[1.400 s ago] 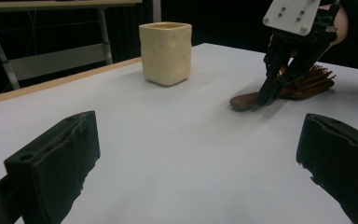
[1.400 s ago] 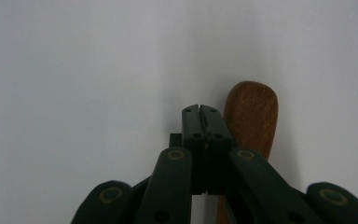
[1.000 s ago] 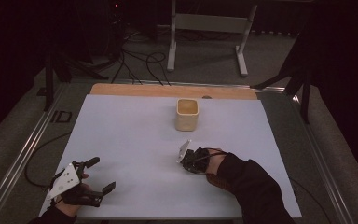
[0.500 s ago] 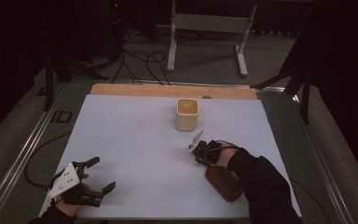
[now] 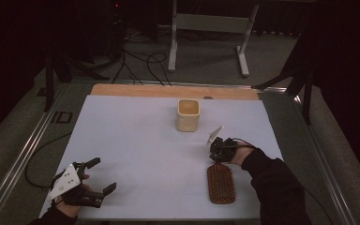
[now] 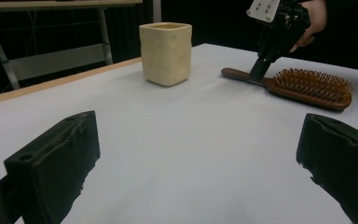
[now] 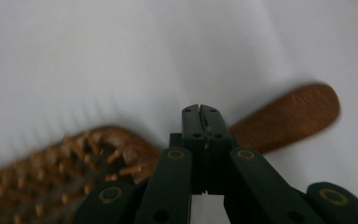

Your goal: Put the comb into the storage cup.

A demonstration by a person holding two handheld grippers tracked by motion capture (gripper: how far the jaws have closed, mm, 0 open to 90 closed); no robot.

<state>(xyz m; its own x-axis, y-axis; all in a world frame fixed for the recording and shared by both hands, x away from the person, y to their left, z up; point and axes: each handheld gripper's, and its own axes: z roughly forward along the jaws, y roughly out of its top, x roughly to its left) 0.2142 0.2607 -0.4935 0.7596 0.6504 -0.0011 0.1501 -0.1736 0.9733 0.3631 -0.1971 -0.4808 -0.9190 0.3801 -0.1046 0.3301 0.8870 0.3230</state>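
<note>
One hairbrush [image 5: 221, 182], one cup [image 5: 188, 115] and two tools are on or over the desk [image 5: 136, 140]. The hairbrush is brown wood, with an oval head set with rows of short tan bristles that point up and a narrow, rounded handle [image 7: 289, 116]. It lies flat near the desk's right edge, toward the near right corner, its head toward the near edge and its handle pointing toward the far edge. The cup is cream-coloured, squarish with a dimpled wall, and stands upright toward the middle of the far edge, well apart from the brush. The right tool [image 5: 219, 151] is directly above the brush's handle, at the end away from the head; in the right gripper view its jaws are pressed together, tip to tip, with nothing between them, and the handle runs across behind their tips. In the left gripper view its tip comes down to the handle, though whether it touches cannot be told. The left tool [image 5: 98, 176] rests at the near left corner of the desk, far from the brush, its jaws spread wide apart and empty.
</note>
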